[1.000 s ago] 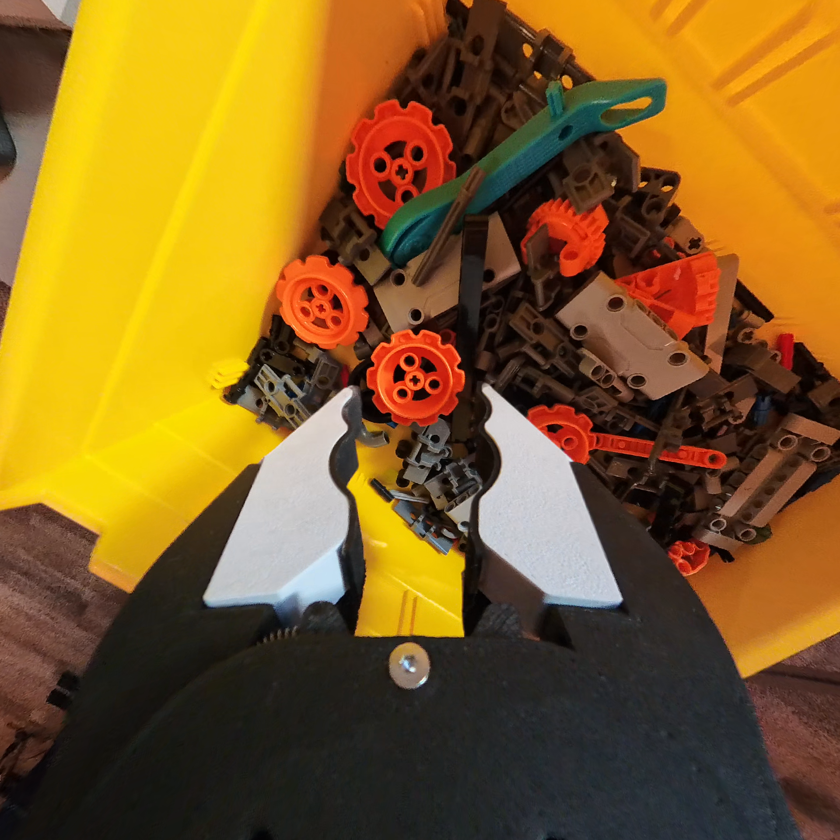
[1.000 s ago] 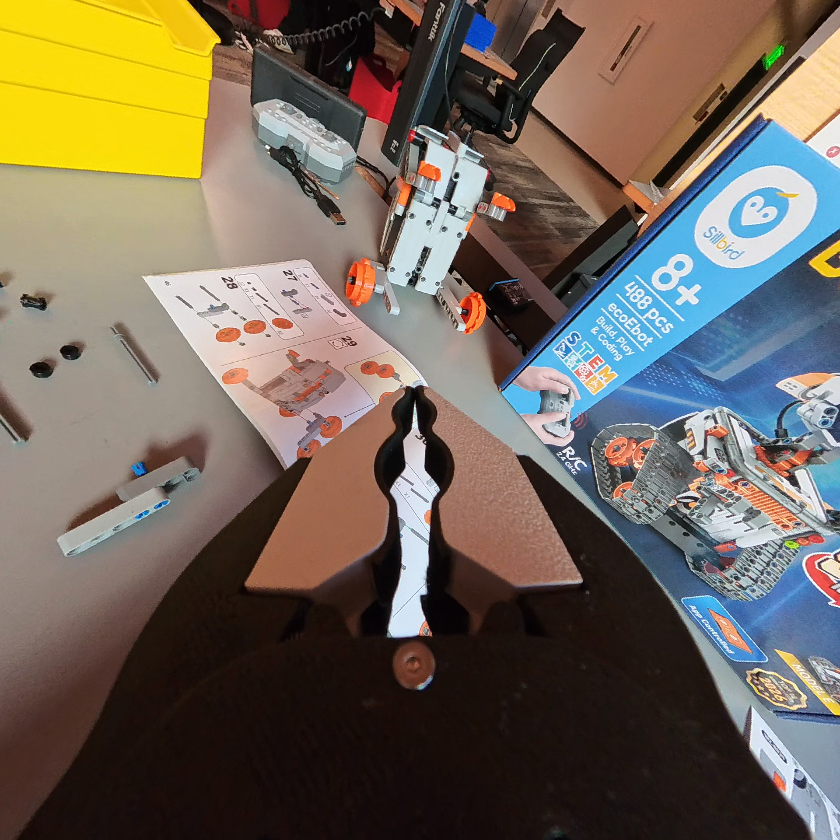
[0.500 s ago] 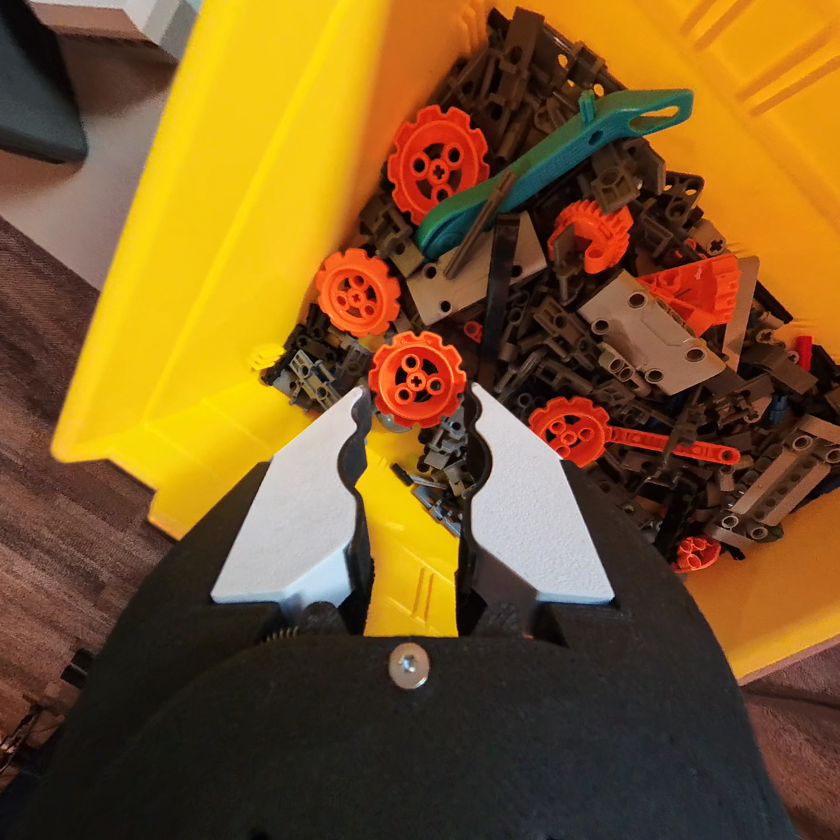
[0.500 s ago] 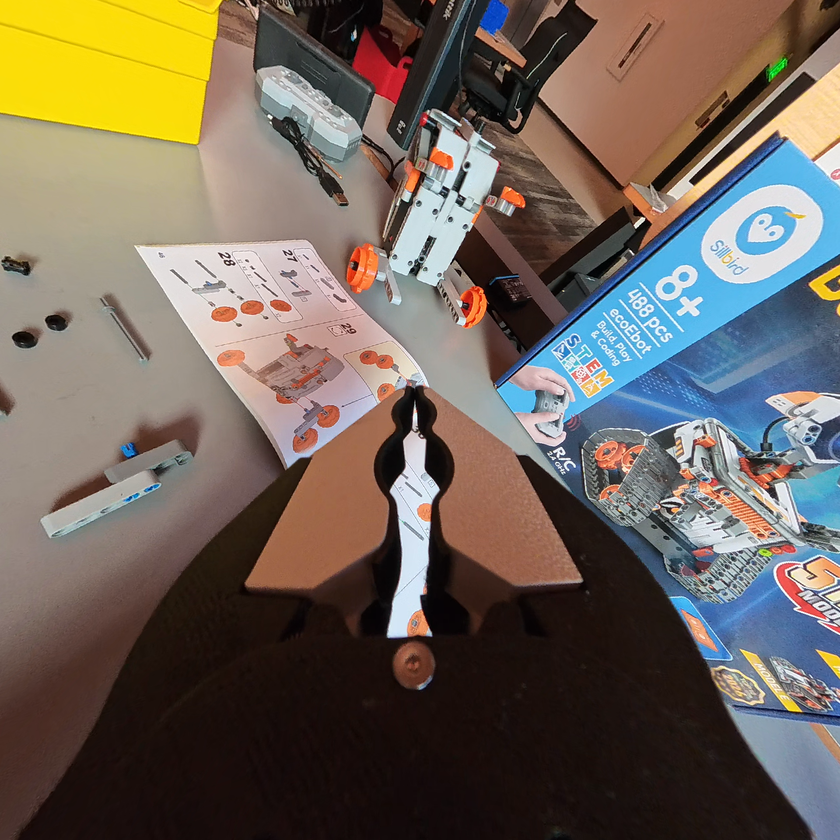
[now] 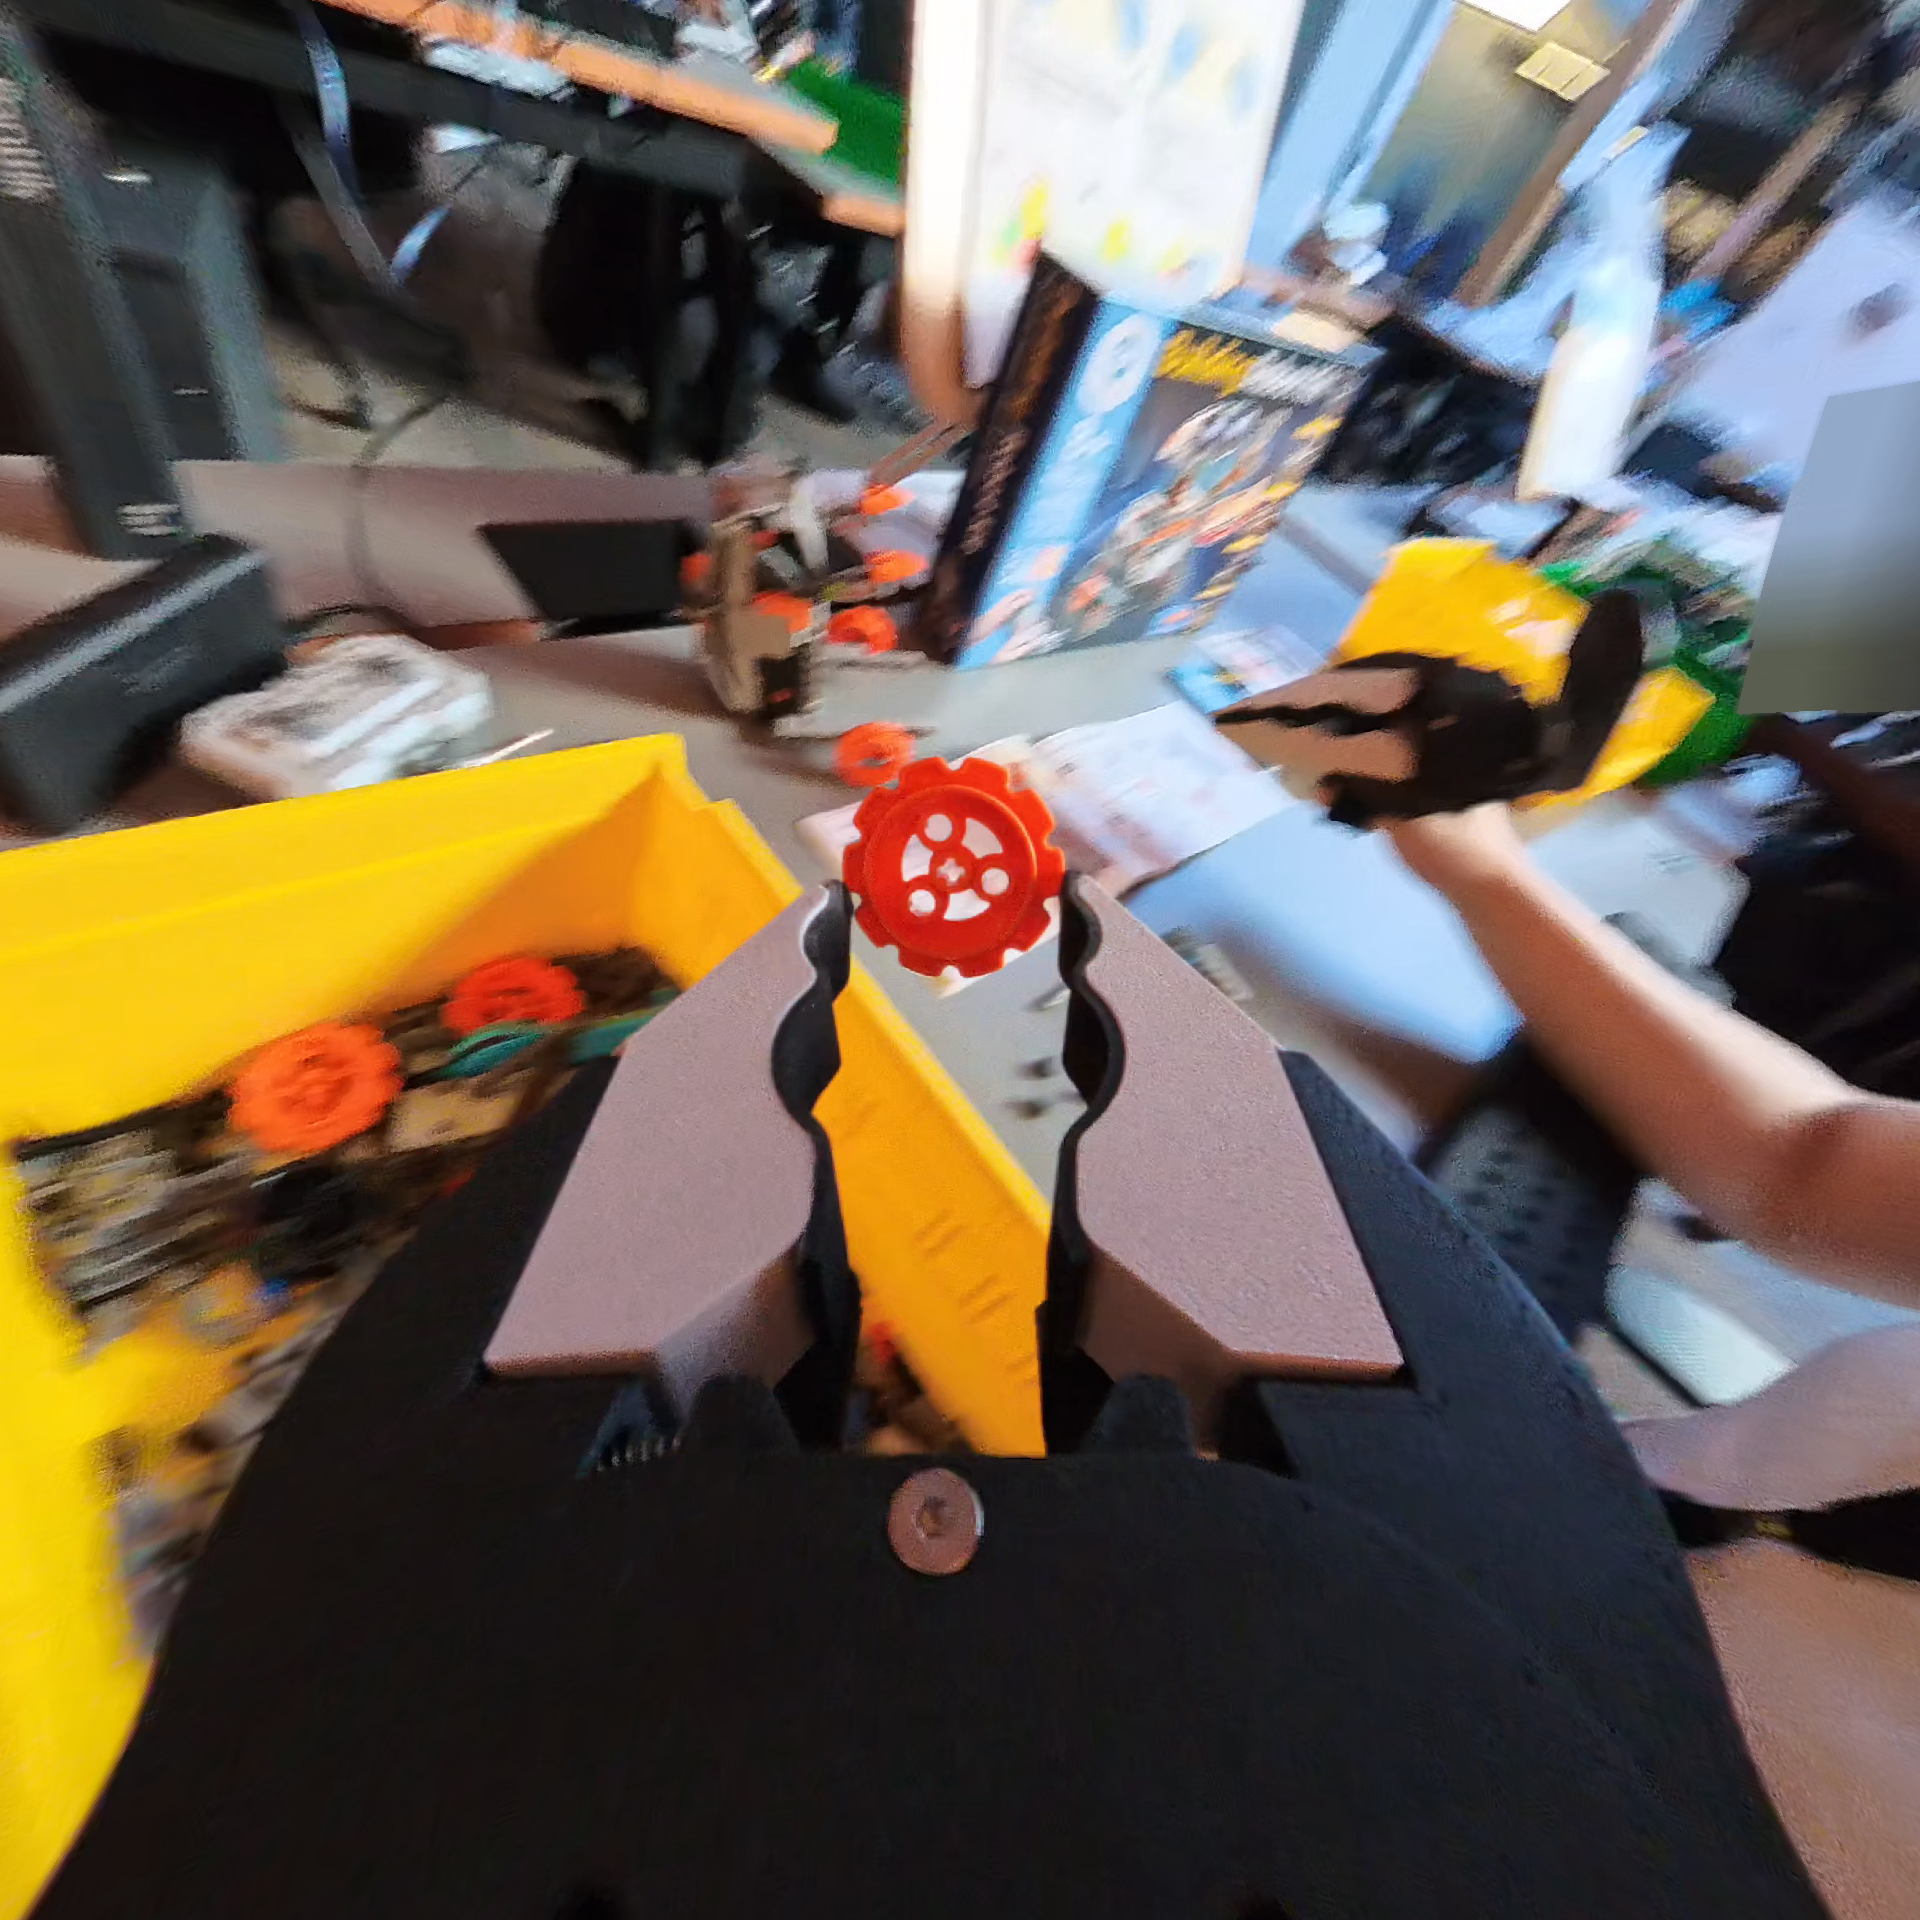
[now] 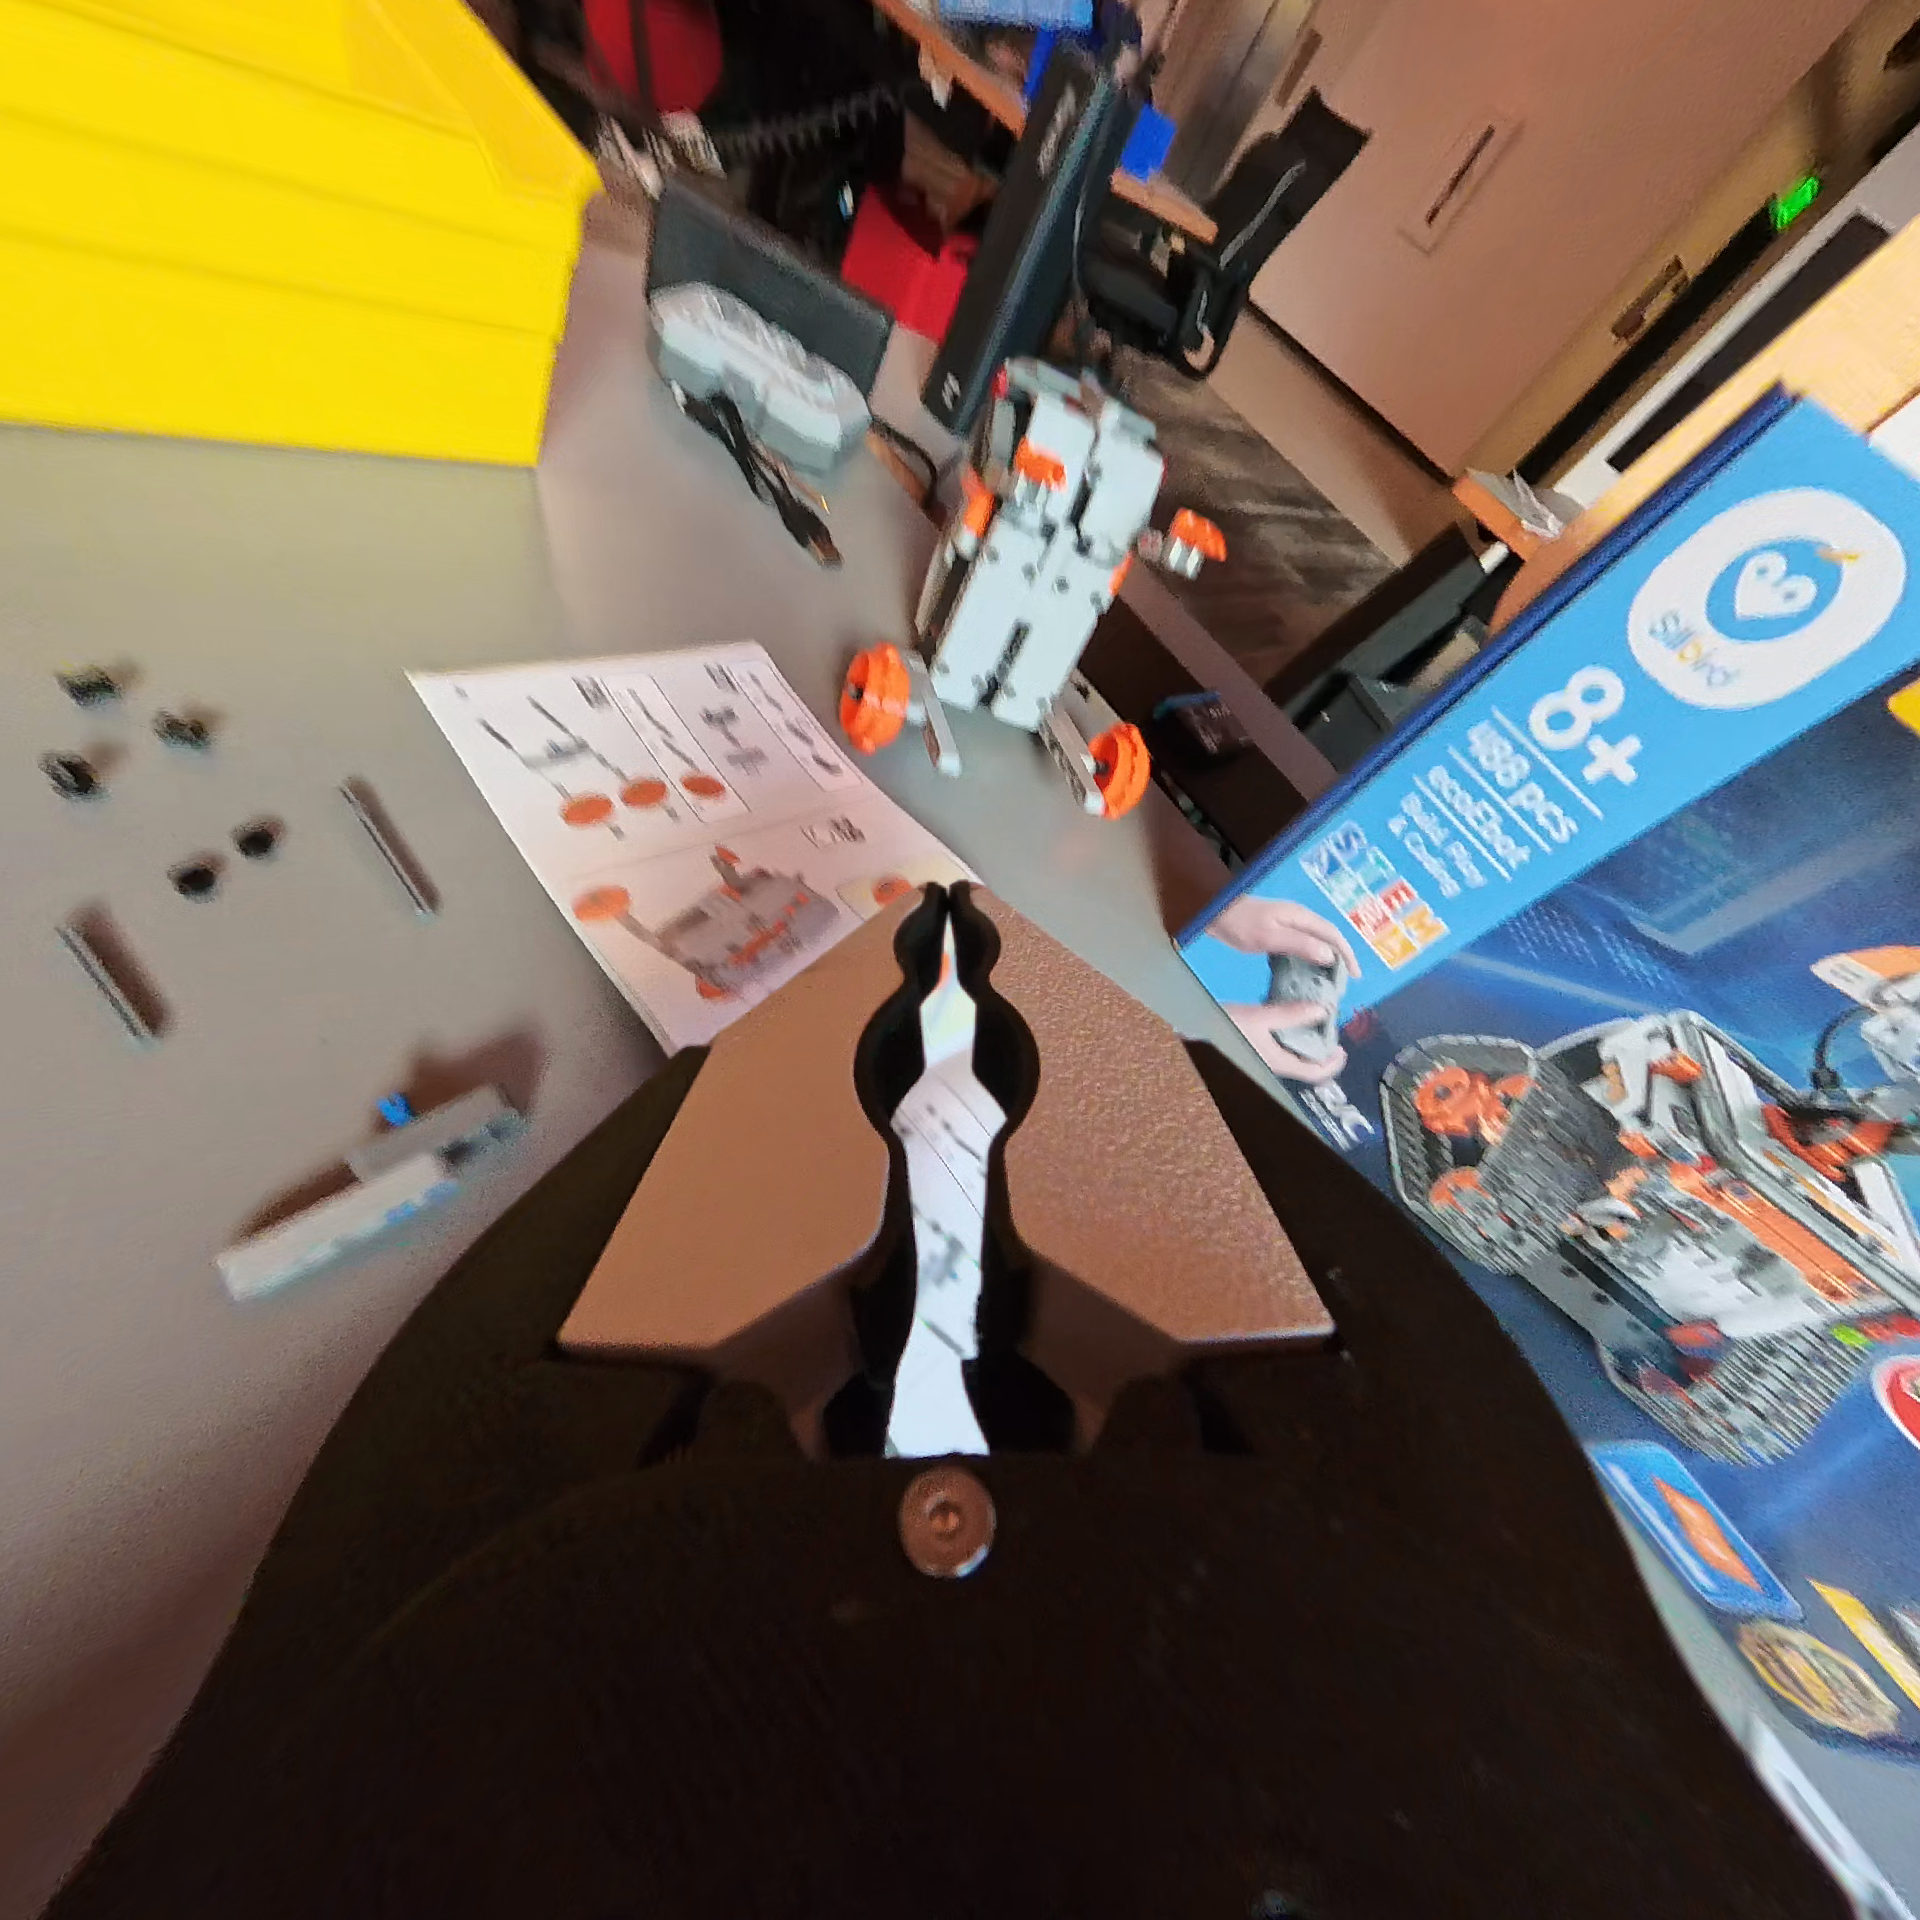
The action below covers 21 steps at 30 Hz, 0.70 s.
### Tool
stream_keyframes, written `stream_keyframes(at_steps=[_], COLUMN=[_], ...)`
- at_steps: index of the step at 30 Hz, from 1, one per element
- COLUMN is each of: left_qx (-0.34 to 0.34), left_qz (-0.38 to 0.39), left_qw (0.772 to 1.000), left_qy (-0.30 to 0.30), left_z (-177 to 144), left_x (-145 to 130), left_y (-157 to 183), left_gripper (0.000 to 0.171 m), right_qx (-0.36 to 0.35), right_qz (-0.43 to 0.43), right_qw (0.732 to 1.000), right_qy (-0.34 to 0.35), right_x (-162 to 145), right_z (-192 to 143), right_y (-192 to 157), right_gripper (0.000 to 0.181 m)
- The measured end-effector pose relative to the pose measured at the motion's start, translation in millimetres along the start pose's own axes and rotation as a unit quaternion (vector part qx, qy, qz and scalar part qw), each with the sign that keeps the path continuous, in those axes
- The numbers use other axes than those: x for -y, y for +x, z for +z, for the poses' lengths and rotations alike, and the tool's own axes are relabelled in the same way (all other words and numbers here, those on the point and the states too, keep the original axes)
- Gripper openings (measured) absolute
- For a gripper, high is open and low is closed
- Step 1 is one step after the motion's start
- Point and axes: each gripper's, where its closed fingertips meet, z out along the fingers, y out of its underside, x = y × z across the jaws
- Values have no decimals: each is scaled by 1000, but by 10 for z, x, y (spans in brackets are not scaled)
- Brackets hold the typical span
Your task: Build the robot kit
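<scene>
My left gripper [image 5: 951, 902] is shut on an orange toothed wheel [image 5: 952, 864], held at its fingertips in the air above the right wall of a yellow bin [image 5: 312, 873]. The bin holds several orange wheels [image 5: 312, 1086] and dark building parts. My right gripper [image 6: 948, 896] is shut and empty, hovering over an open instruction booklet [image 6: 665, 790] on the grey table [image 6: 260, 582]. It also shows in the left wrist view [image 5: 1392, 727], held by a person's arm [image 5: 1662, 1060]. A half-built grey and orange model [image 6: 1039, 592] stands beyond the booklet.
Loose pins, axles and grey beams [image 6: 364, 1195] lie on the table at left. A large blue product box [image 6: 1610, 935] lies at right. A grey battery unit [image 6: 758, 364] with a cable and a yellow bin [image 6: 260, 260] sit at the back. Desks and chairs stand behind. Tip to tip, the grippers are about 30 cm apart. The right gripper is farther from the grey battery unit [image 6: 758, 364], some 40 cm, than the left, some 30 cm. It turns up in the left wrist view [image 5: 381, 721] as well.
My left gripper closed on an orange wheel in the bin and lifted it out, swinging up toward the table. My right gripper stayed shut and shifted only slightly over the booklet.
</scene>
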Motion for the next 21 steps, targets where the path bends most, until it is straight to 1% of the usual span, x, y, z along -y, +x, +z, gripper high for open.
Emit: stream_keyframes(at_steps=[1,2,4,5,7,8,9,10,12,14,15,16,20,21], left_qx=[-32,-63,-130,-165,-220,-237,-246,-254,-277,-297,-310,-319,-343,-346], left_qz=[-15,-33,-67,-84,-114,-124,-131,-138,-149,-165,-171,-178,-213,-220], left_qw=[999,997,988,981,968,963,960,957,949,940,935,930,914,911], left_qy=[15,26,45,51,43,34,25,18,-3,-26,-33,-38,-32,-35], left_z=[8,18,44,68,165,234,309,381,490,583,611,639,745,768], left_x=[33,65,139,169,151,109,58,4,-130,-268,-319,-356,-407,-427], left_y=[165,317,636,808,1134,1276,1398,1512,1732,1890,1959,2001,2063,2067], left_gripper=[38,38,38,38,38,38,38,38,38,38,38,38,37,37], right_qx=[11,29,84,112,160,169,175,176,171,176,190,206,210,204], right_qz=[11,21,45,53,33,9,-17,-42,-78,-85,-81,-72,-23,-15], right_qw=[1000,998,984,972,947,940,936,935,935,933,934,933,935,938], right_qy=[24,58,150,198,276,295,304,306,303,301,291,287,284,279], right_x=[125,304,829,1123,1612,1751,1827,1851,1814,1748,1690,1648,1561,1541], right_z=[-10,-40,-191,-301,-528,-602,-649,-673,-692,-709,-710,-728,-768,-768], right_y=[-52,-134,-380,-520,-833,-975,-1105,-1212,-1343,-1420,-1468,-1506,-1445,-1420], right_gripper=[1,7,20,31,59,67,70,69,59,54,50,40,40,46])
